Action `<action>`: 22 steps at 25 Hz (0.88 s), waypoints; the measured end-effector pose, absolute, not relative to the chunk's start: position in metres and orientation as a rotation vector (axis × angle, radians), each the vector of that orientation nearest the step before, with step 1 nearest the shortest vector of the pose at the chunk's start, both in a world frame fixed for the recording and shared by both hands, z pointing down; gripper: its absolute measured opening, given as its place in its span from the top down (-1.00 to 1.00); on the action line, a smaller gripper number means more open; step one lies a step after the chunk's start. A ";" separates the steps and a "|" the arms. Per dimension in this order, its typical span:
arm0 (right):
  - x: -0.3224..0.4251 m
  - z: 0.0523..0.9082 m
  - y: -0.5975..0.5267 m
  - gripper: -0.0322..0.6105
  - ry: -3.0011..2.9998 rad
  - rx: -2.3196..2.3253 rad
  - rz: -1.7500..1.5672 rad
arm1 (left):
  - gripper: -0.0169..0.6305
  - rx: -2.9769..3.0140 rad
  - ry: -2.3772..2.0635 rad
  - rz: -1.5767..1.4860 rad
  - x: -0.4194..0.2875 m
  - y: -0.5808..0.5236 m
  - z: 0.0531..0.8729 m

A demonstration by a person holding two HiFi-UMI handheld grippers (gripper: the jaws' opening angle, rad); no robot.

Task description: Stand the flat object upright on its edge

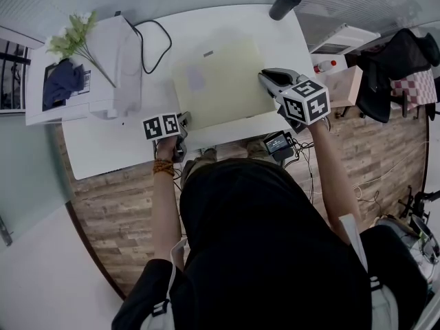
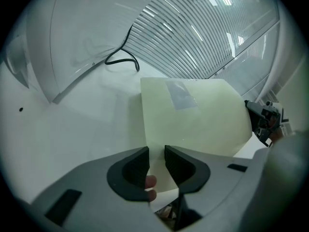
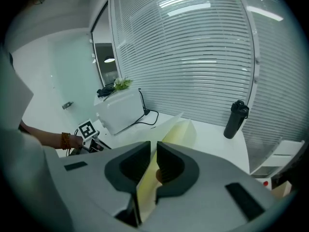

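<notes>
We have the right gripper clamped on the right edge of the pale yellow sheet and the left gripper with jaws apart at its near corner, but the sheet lies almost flat on the white table, not yet stood up.

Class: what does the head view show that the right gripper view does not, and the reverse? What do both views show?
Only the head view shows the wooden floor and a checked cloth. Only the right gripper view shows the right gripper with its jaws shut on the pale yellow sheet, seen edge-on. Both show that sheet, the black bottle, the white box with a plant on it, and the white table.
</notes>
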State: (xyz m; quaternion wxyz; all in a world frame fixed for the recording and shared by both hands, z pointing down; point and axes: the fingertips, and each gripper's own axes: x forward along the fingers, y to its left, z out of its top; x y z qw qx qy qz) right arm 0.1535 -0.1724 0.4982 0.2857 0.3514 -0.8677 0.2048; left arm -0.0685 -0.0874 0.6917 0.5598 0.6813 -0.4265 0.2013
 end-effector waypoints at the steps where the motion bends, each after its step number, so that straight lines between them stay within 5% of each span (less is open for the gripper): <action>1: 0.153 0.497 -0.172 0.80 -2.314 0.938 0.527 | 0.64 1.607 -1.005 0.472 -0.068 -0.087 0.692; 22: 0.128 0.475 -0.163 0.80 -2.352 0.885 0.417 | 0.65 1.579 -1.022 0.428 -0.073 -0.085 0.693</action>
